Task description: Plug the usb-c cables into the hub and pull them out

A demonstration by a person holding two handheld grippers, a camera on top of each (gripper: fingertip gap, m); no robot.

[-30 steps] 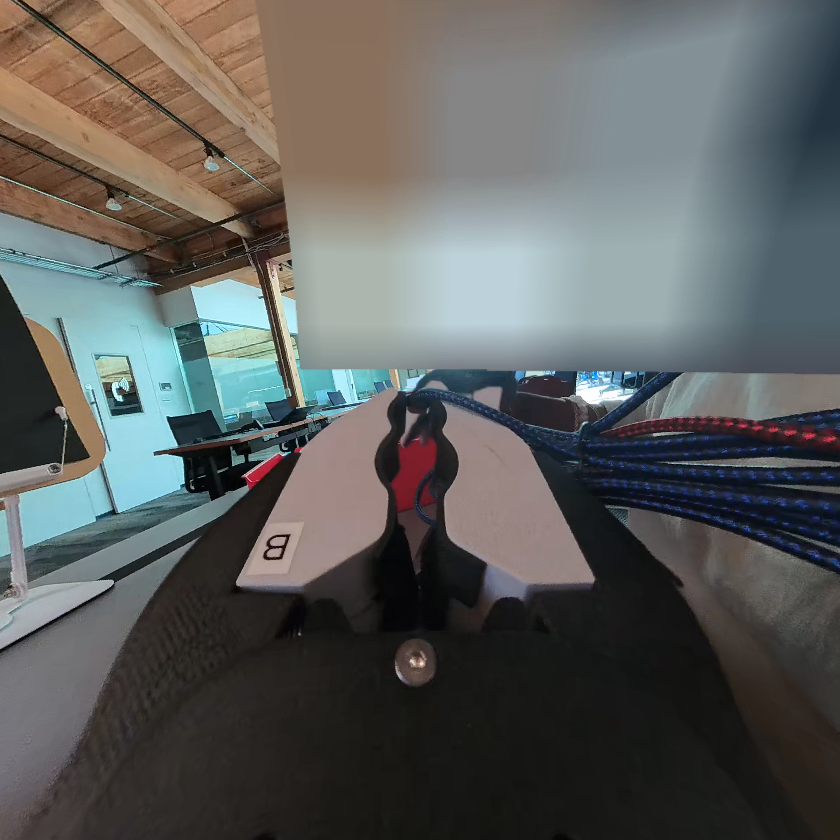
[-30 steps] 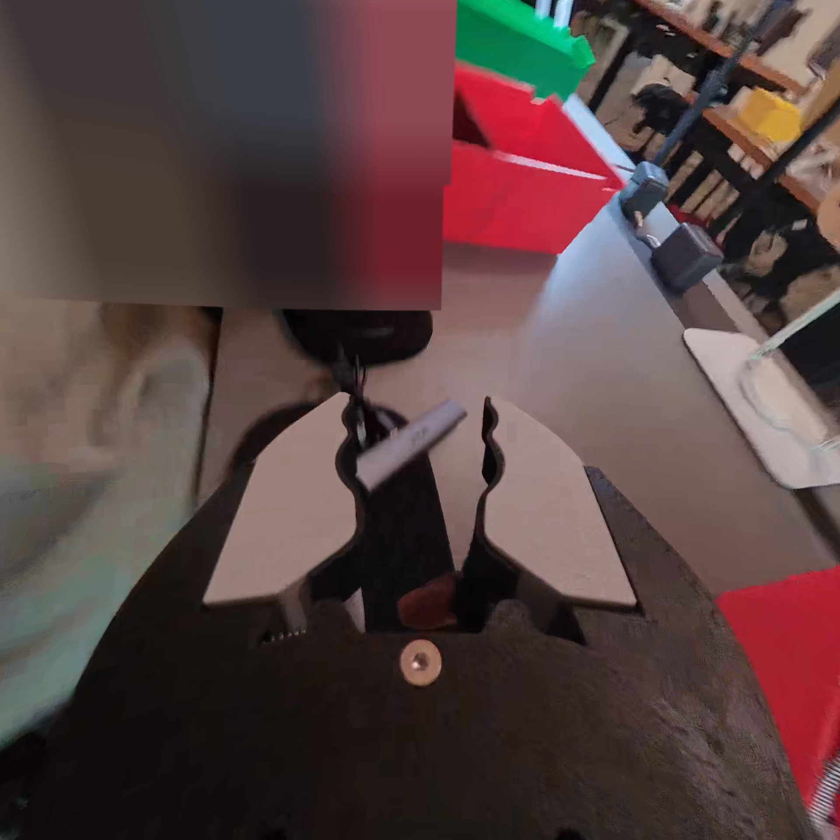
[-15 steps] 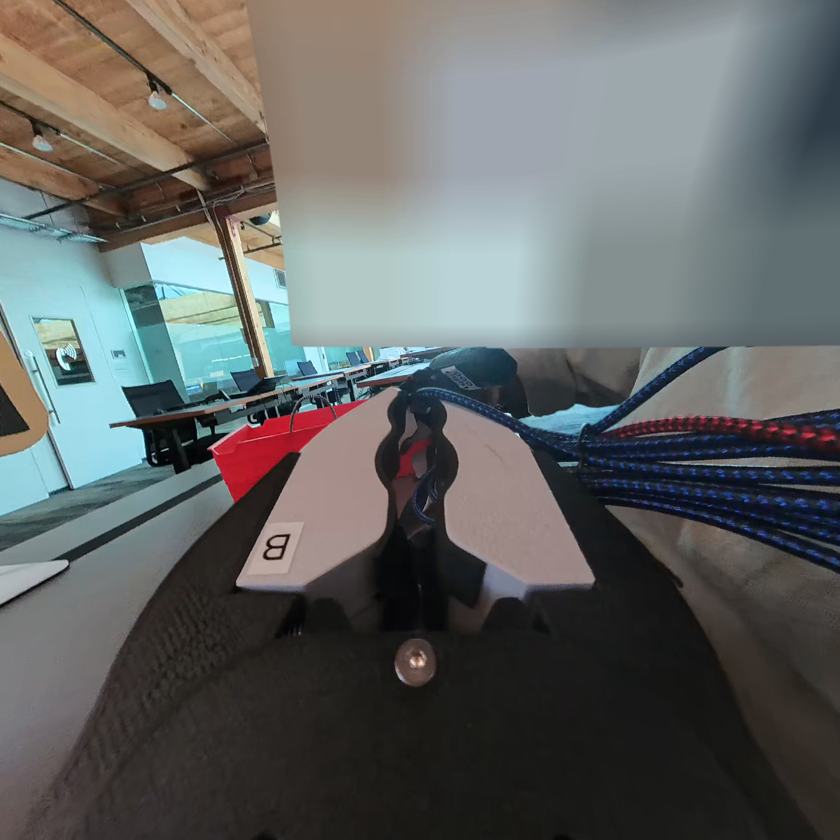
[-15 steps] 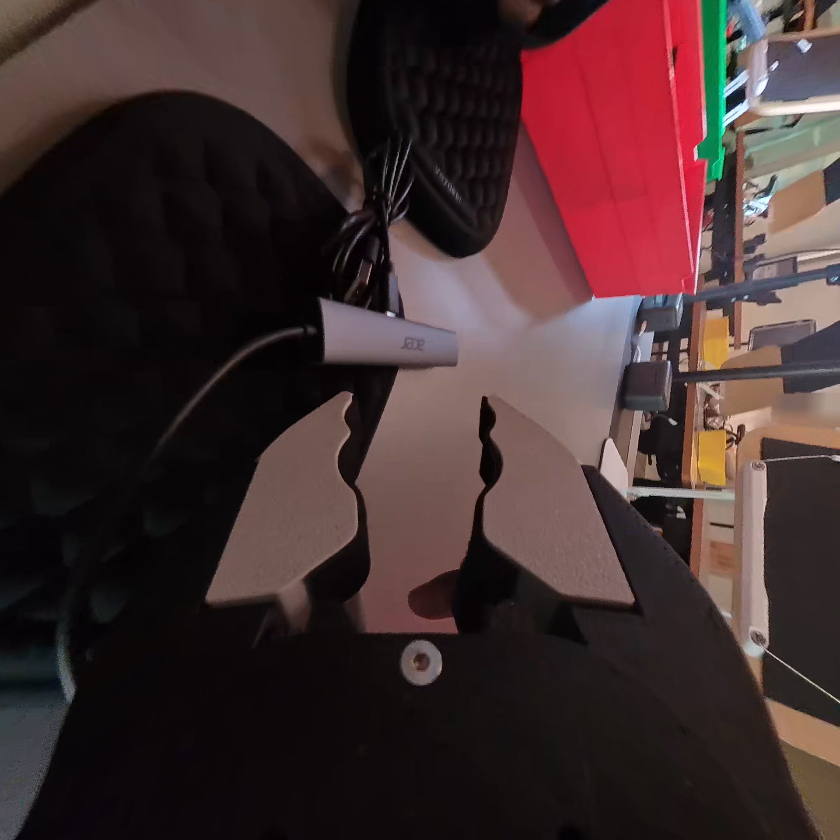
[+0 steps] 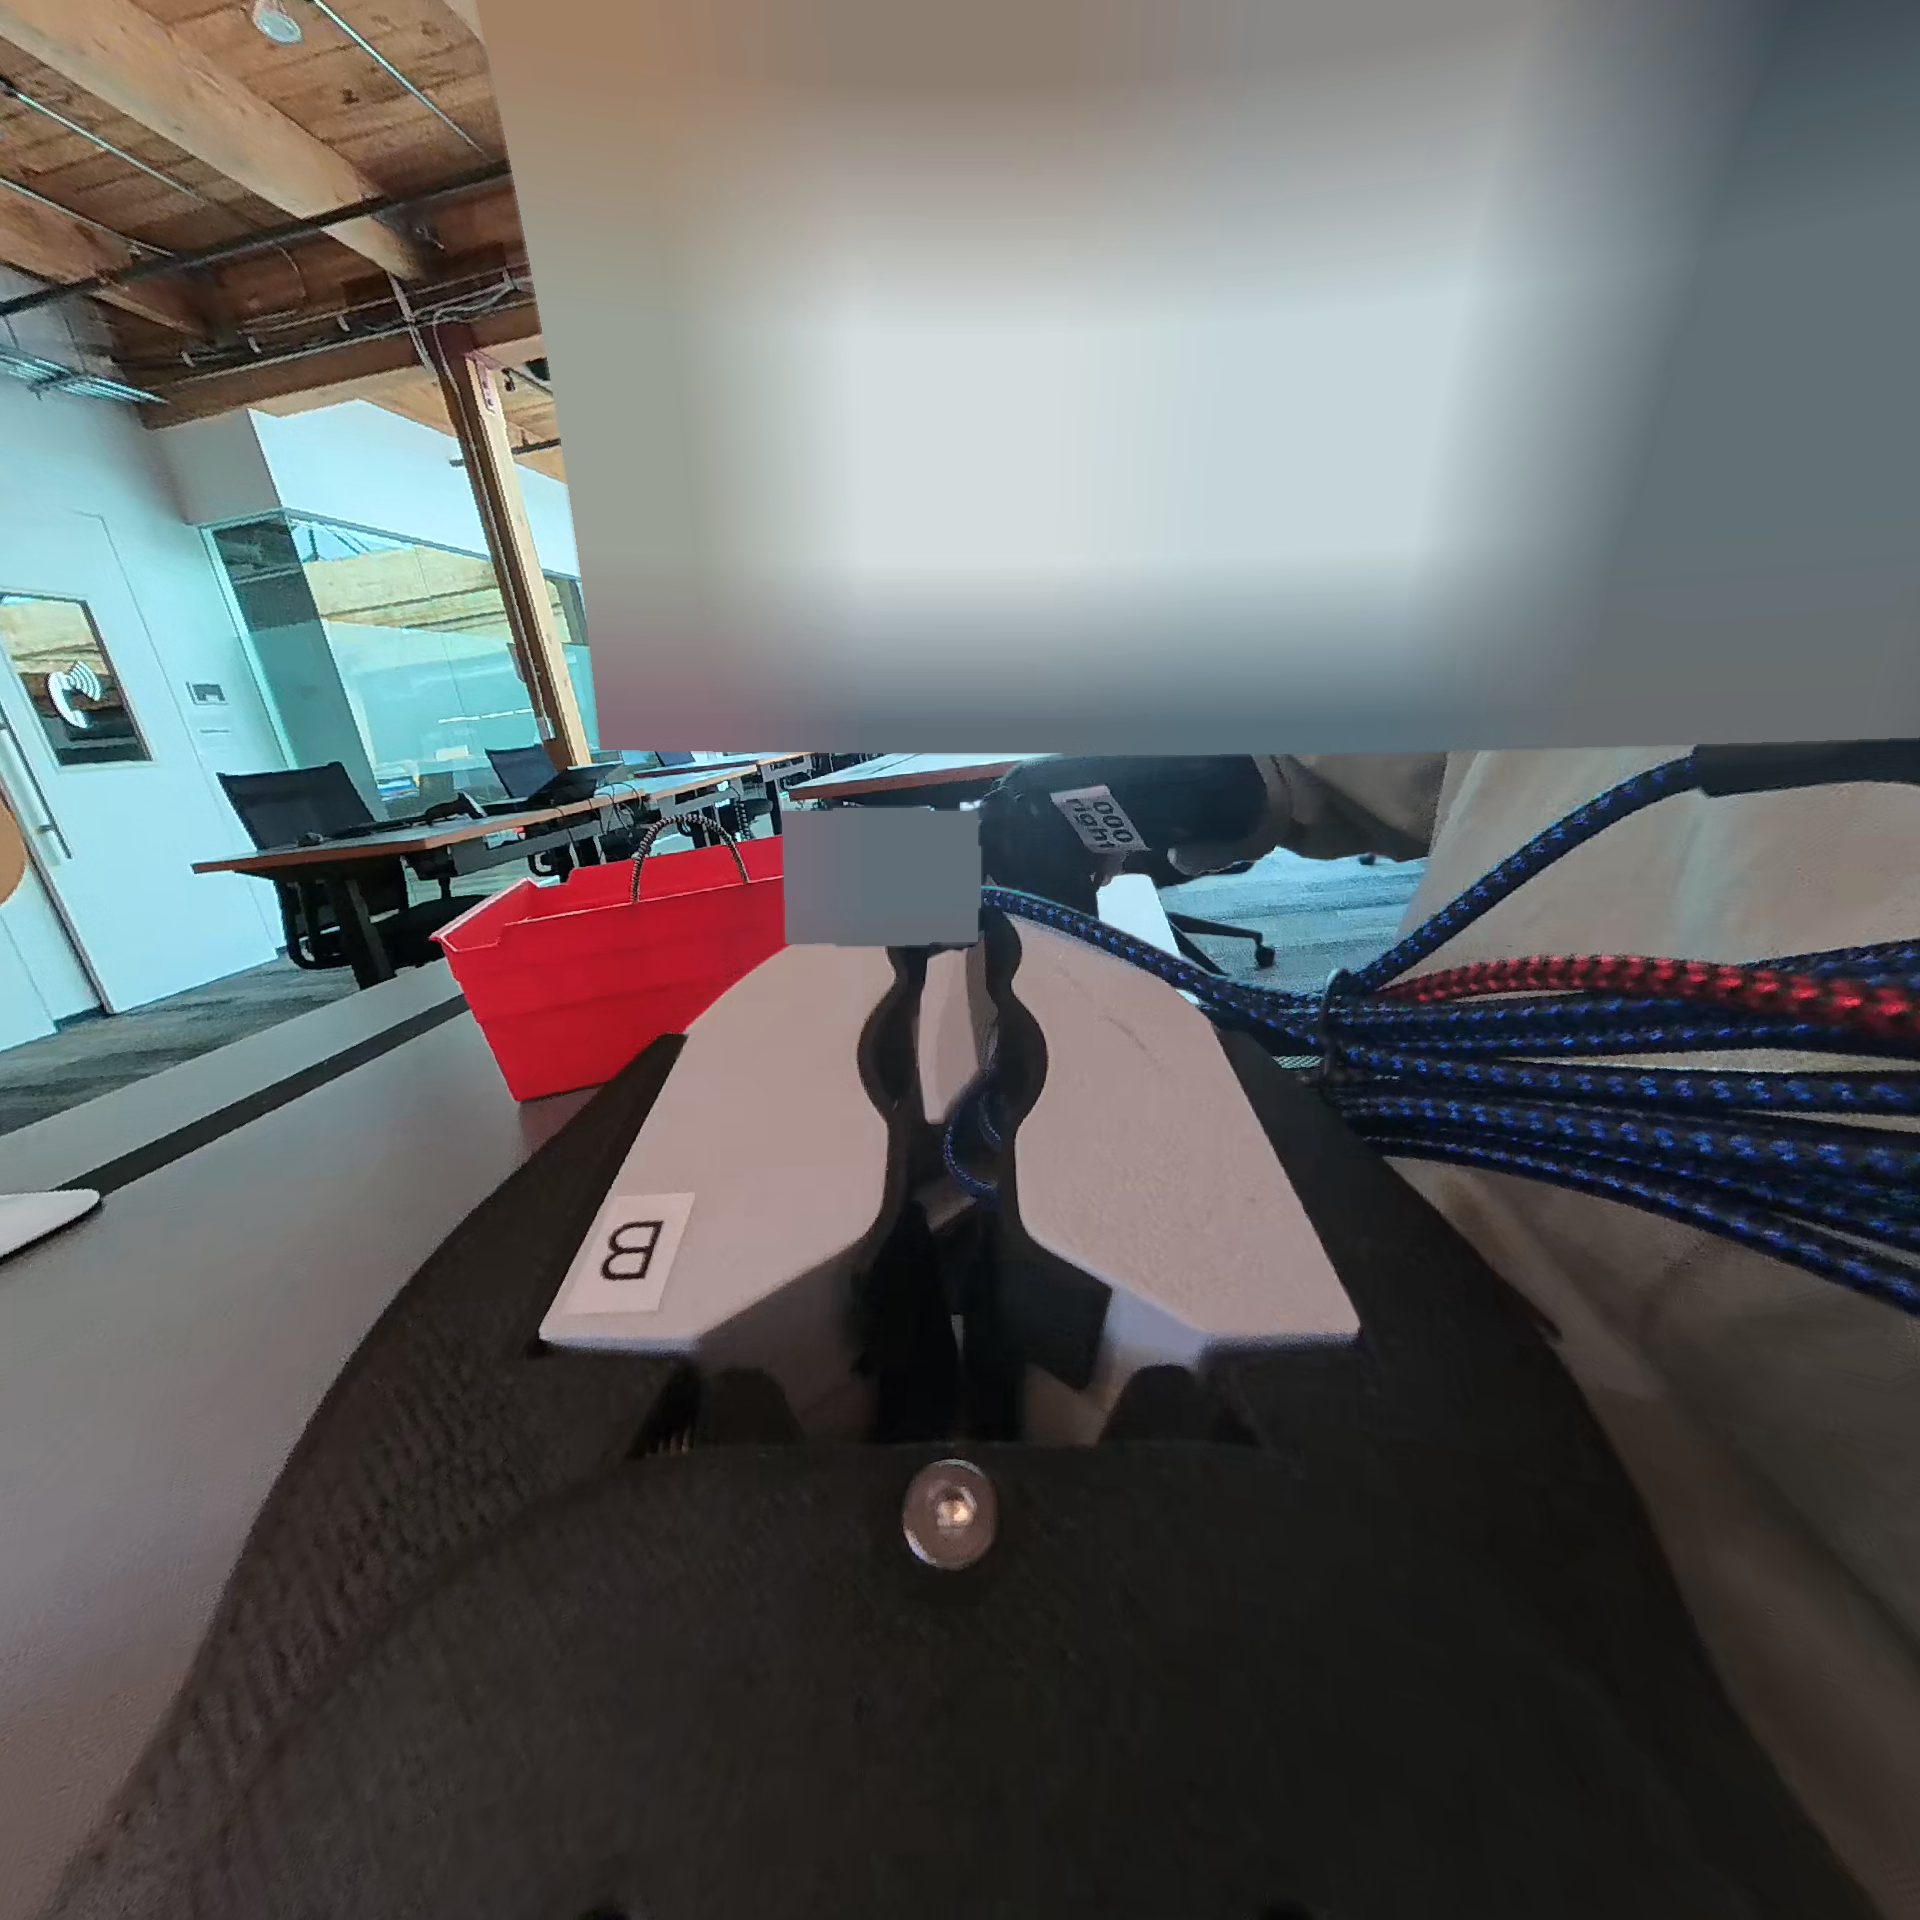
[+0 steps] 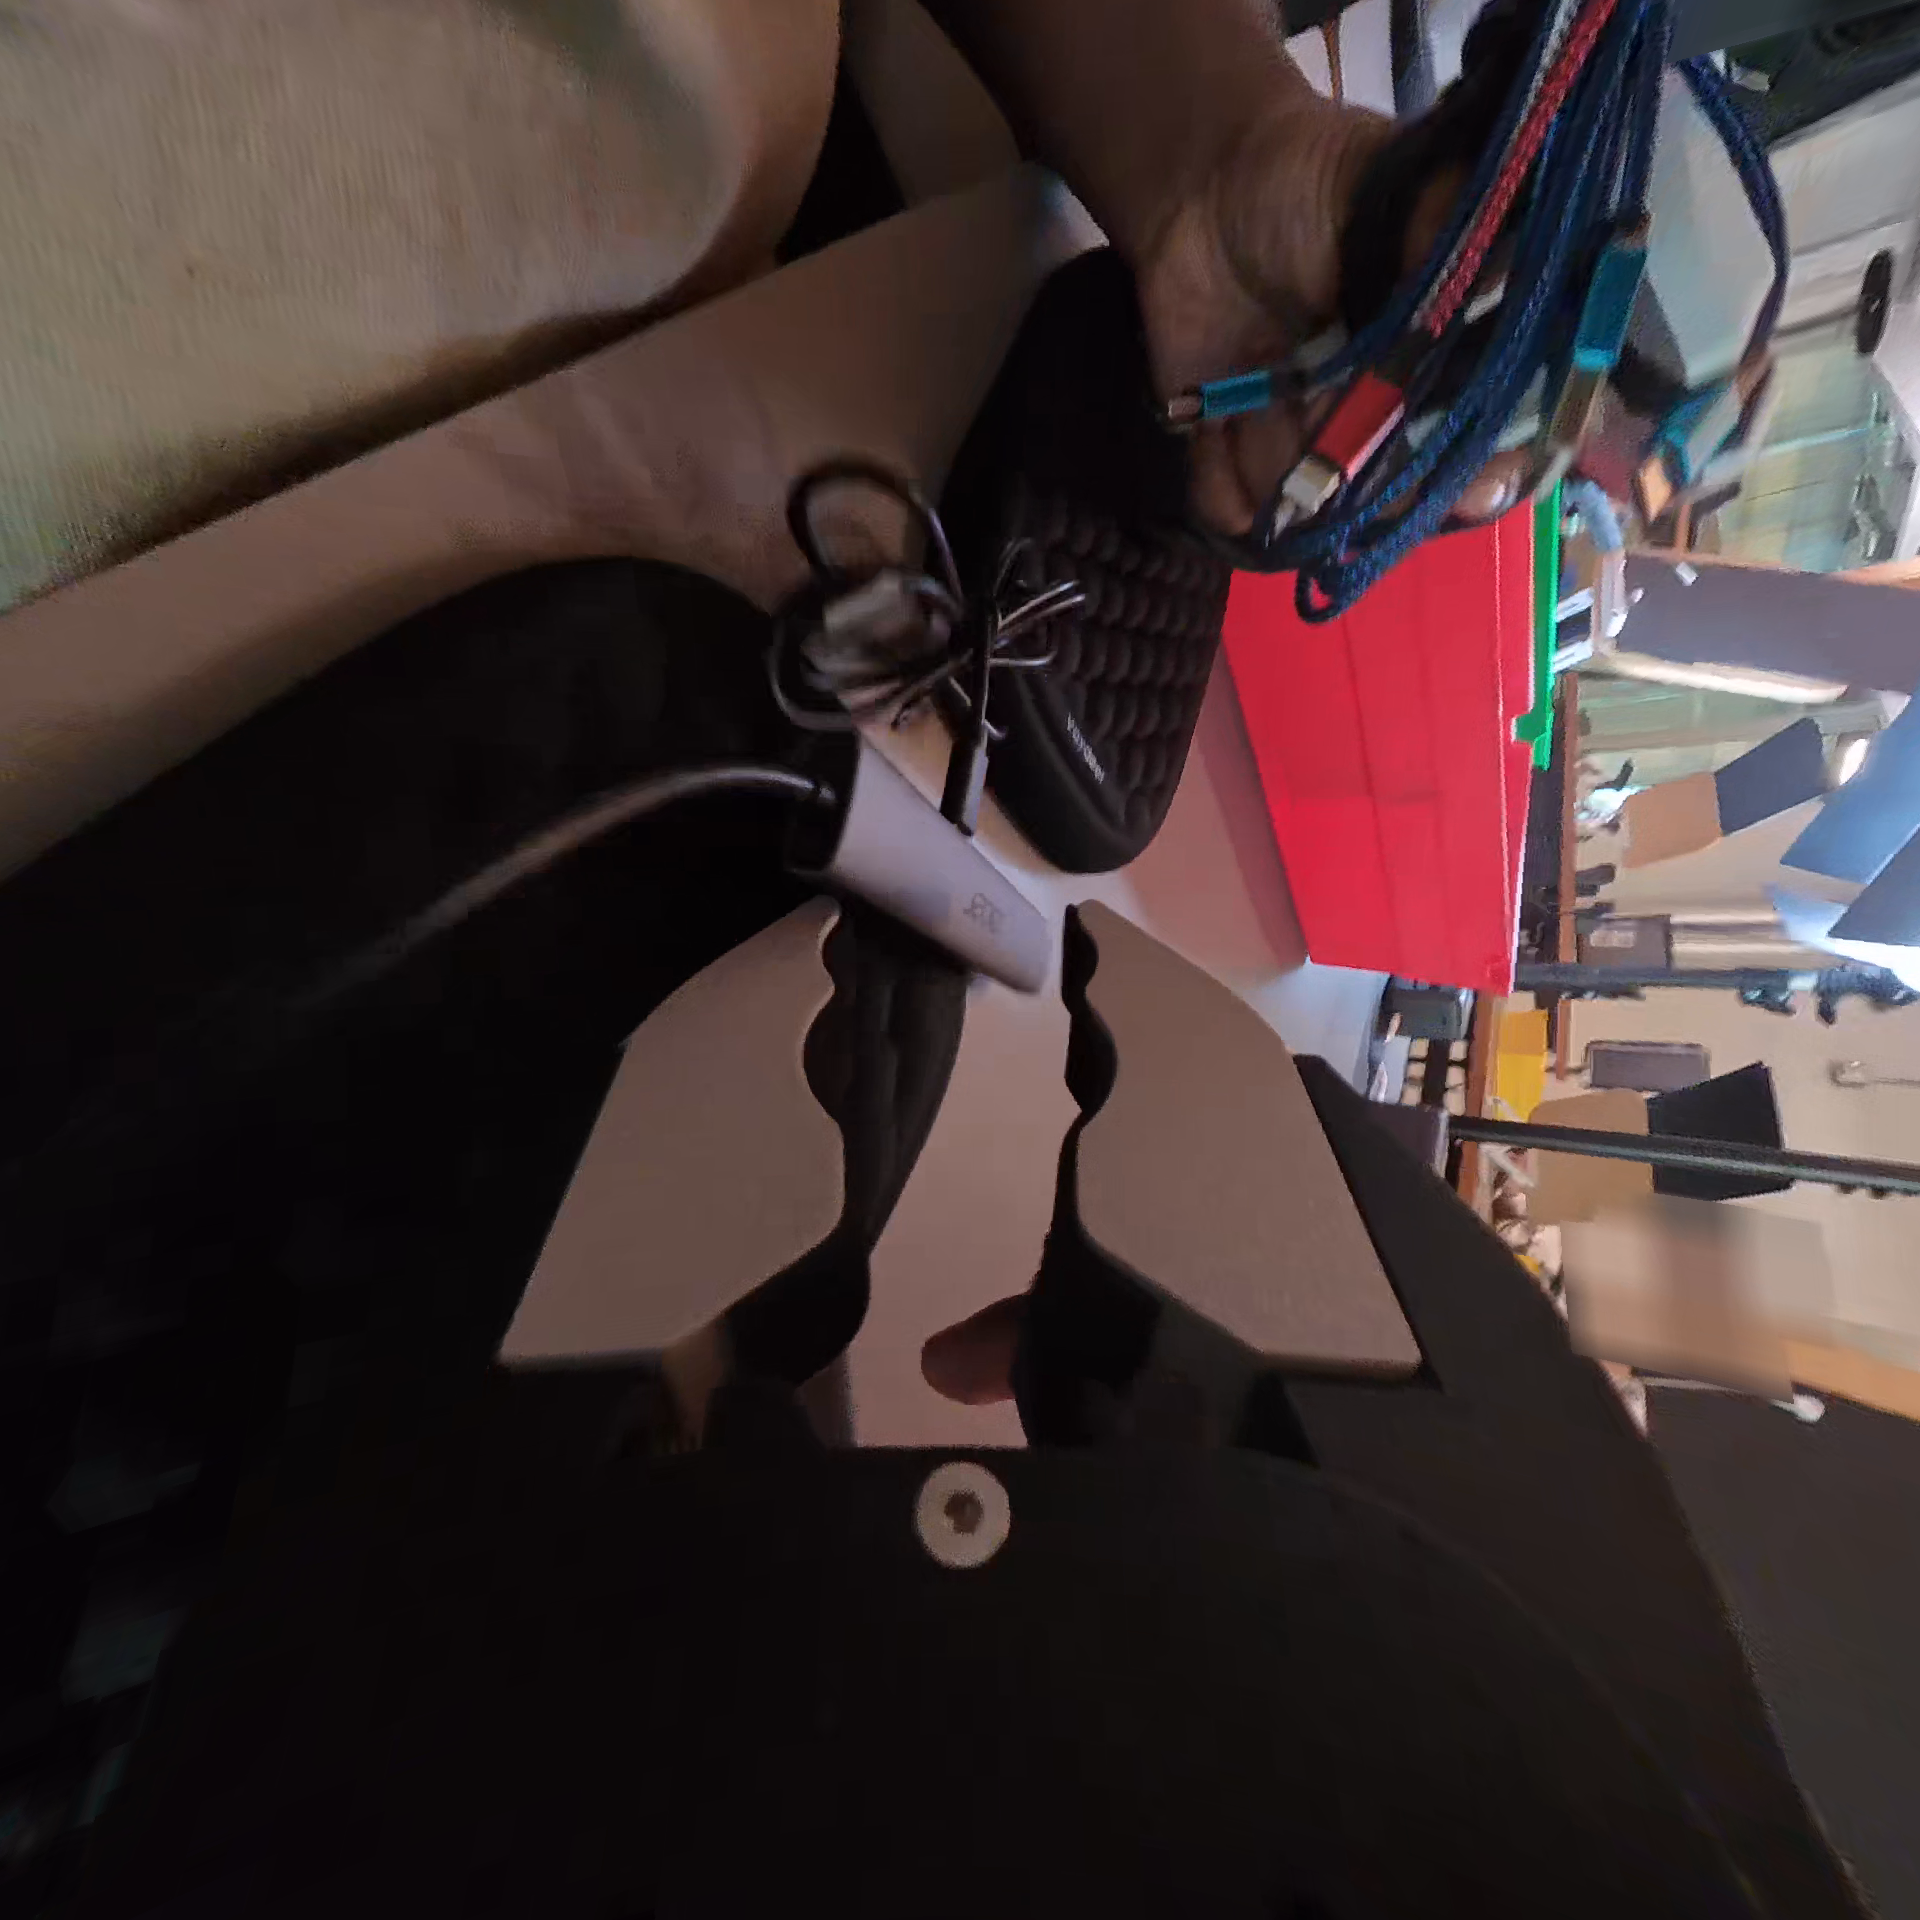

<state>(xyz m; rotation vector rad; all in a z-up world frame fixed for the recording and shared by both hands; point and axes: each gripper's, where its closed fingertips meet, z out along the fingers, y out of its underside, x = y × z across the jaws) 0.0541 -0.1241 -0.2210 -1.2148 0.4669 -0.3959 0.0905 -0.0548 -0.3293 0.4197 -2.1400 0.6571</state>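
Observation:
My left gripper [image 5: 951,961] is shut on a blue braided cable [image 5: 1101,940] that runs from the fingertips off to the right into a bundle of blue and red braided cables [image 5: 1621,1049]. My right gripper [image 6: 954,920] is open, and its view is rolled on its side. The silver-grey hub [image 6: 914,862] lies on the table with its near end at the gap between my fingertips. Its thin lead and a knot of black cables [image 6: 904,623] lie just beyond. A hand [image 6: 1226,239] holds the braided bundle [image 6: 1455,343], its plugs hanging loose, at the upper right.
A black textured pouch [image 6: 1101,665] lies right behind the hub. A red bin [image 6: 1382,790] stands on the table past it and also shows in the left wrist view [image 5: 613,987]. A person's light clothing [image 5: 1714,1455] is close on the right. Office desks and chairs stand far off. Across from one pair of fingers to the other is roughly 15 cm.
My right gripper has rolled onto its side and come in on the hub, staying open. The left view has swung right, bringing the red bin into sight. The left gripper stays shut on the cable.

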